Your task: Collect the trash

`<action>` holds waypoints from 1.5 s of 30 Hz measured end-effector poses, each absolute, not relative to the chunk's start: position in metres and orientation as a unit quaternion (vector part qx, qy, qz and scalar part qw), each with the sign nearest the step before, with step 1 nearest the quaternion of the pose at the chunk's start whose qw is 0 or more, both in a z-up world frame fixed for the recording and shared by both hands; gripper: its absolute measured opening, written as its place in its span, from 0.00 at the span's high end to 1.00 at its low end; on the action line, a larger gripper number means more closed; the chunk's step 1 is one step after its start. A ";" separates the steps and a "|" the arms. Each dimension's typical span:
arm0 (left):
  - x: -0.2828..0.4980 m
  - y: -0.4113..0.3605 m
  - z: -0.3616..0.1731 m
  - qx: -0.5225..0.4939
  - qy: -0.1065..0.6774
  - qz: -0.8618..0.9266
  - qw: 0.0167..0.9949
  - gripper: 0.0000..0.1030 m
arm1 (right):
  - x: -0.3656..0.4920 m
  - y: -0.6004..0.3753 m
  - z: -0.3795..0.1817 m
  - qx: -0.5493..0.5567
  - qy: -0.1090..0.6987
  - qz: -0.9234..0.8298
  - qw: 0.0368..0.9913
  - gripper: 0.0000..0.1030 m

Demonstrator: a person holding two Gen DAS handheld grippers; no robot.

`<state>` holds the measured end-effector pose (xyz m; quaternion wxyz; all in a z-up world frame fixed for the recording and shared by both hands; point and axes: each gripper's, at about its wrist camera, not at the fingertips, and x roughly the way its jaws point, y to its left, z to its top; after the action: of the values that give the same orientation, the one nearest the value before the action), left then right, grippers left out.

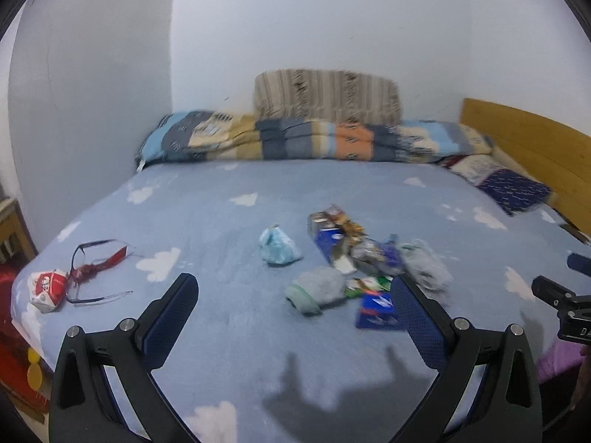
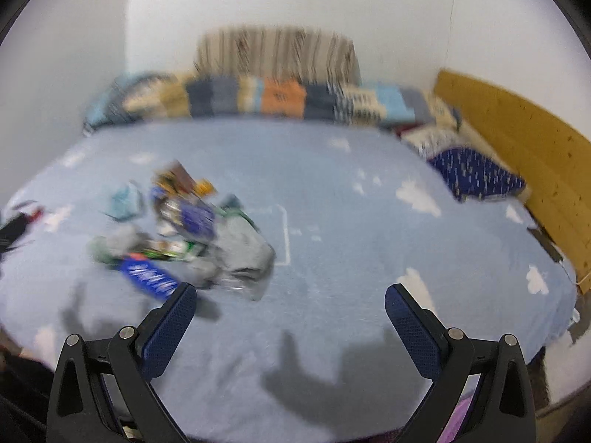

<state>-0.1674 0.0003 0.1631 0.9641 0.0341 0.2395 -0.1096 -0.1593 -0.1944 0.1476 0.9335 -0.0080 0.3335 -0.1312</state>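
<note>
Trash lies in a loose heap on the blue cloud-print bed sheet: a crumpled pale-blue wad, shiny snack wrappers, a blue packet and grey-green socks. A red-and-white crumpled wrapper lies far left beside a pair of glasses. My left gripper hangs open above the sheet, just short of the heap. In the blurred right wrist view the same heap sits left of centre. My right gripper is open and holds nothing; its left fingertip is near the blue packet.
A folded patchwork quilt and a striped cushion lie along the far wall. A dark-blue pillow rests by the wooden headboard at right. The other gripper's body shows at the right edge. Red items stand beside the bed at left.
</note>
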 end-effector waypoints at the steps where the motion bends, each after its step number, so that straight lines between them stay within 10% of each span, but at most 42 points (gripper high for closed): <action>1: -0.176 -0.002 0.163 0.040 0.236 -0.111 0.964 0.00 | -0.172 -0.192 0.151 -0.010 0.322 -0.126 0.938 0.01; 45: -0.247 -0.021 0.141 0.053 0.273 -0.142 0.950 0.00 | -0.282 -0.168 0.152 0.021 0.284 -0.130 0.950 0.01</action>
<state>-0.2473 -0.0213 0.1410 0.9502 0.0531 0.2726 -0.1417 -0.2818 -0.1680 0.1523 0.9497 0.0214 0.2840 -0.1304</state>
